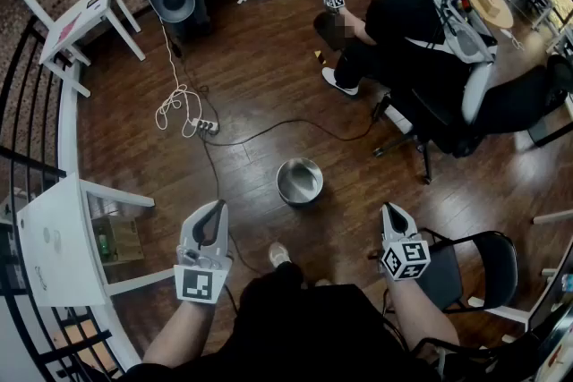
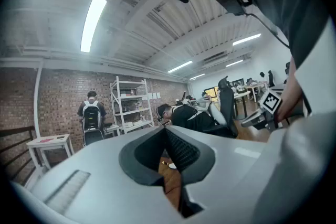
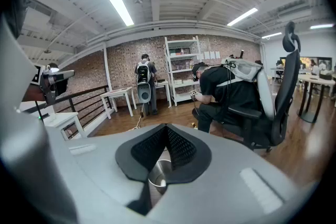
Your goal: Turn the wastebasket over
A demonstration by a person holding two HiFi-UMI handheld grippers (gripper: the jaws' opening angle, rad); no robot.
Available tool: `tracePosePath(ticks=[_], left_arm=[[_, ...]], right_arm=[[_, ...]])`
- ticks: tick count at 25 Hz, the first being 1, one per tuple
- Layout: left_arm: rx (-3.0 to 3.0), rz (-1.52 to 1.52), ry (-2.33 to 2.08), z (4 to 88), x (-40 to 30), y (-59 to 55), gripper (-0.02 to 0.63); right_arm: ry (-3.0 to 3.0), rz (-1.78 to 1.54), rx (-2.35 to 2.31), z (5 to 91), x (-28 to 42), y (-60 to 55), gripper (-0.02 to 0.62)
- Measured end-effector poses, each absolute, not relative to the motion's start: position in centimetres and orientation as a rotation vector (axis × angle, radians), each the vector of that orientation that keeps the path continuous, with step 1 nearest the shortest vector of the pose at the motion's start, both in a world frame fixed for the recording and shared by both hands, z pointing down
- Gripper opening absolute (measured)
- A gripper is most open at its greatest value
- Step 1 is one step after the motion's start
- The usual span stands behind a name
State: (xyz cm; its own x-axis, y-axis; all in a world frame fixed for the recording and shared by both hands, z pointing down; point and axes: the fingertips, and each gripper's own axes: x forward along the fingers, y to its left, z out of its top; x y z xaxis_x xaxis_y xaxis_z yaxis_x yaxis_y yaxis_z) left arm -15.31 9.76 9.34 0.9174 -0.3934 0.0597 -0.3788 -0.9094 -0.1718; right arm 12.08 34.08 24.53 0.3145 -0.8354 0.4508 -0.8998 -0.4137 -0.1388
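Observation:
The wastebasket (image 1: 300, 182) is a shiny round metal bin standing upright on the wooden floor, mouth up and empty. In the head view it sits ahead of me, between both grippers. My left gripper (image 1: 218, 205) hovers short of it to the left, jaws together with nothing in them. My right gripper (image 1: 389, 208) hangs to the bin's right, also shut and empty. In the right gripper view the bin (image 3: 159, 173) shows through the gap under the closed jaws (image 3: 168, 126). The left gripper view (image 2: 165, 129) looks level across the room and does not show the bin.
A power strip (image 1: 205, 126) with a coiled white cable lies on the floor to the far left. A person (image 1: 394, 22) sits on an office chair (image 1: 448, 116) beyond the bin. A black chair (image 1: 479, 268) stands at my right, and a white table (image 1: 54, 250) and railing at my left.

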Motion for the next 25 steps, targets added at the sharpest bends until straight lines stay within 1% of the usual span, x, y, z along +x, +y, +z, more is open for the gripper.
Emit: tracePosePath(ticks=[4,7,10,12,14,15,19,23,25], left_arm=[[-2.921,-0.193,0.513,11.5,-13.4,5.5,-0.002],[-2.919,-0.204,0.440,12.1,-11.3,3.9,-0.001],[-2.935,-0.255,0.399,13.5,-9.8,4.4,-0.002],[-2.926,-0.217,0.353,14.9,-7.9,4.7,-0.002],[-2.934,-0.213,0.336,17.5,-6.1,5.0,0.000],[-2.953,-0.241,0.346,19.1,-5.7,5.3,-0.001],[-3.042,-0.345,0.465,23.7,-4.9,6.2,-0.002],[-3.067,-0.402,0.534,26.2,-3.6,5.4,-0.002],[-3.046,-0.425,0.565,26.9,-4.0,4.8,-0.002]], right_arm=[[-1.659,0.608,2.451,22.5,14.1,28.0,0.002],[-1.707,0.615,2.444,22.3,15.0,25.8,0.002],[-1.767,0.641,2.361,24.3,16.1,24.2,0.003],[-1.771,0.550,2.328,26.6,17.6,23.1,0.003],[-1.763,0.490,2.289,30.6,18.9,21.6,0.003],[-1.764,0.516,2.256,33.4,19.0,20.9,0.003],[-1.804,0.724,2.049,45.6,17.9,17.9,0.003],[-1.770,0.922,1.888,55.3,18.8,14.8,0.006],[-1.720,1.047,1.788,59.5,18.7,14.4,0.077]])
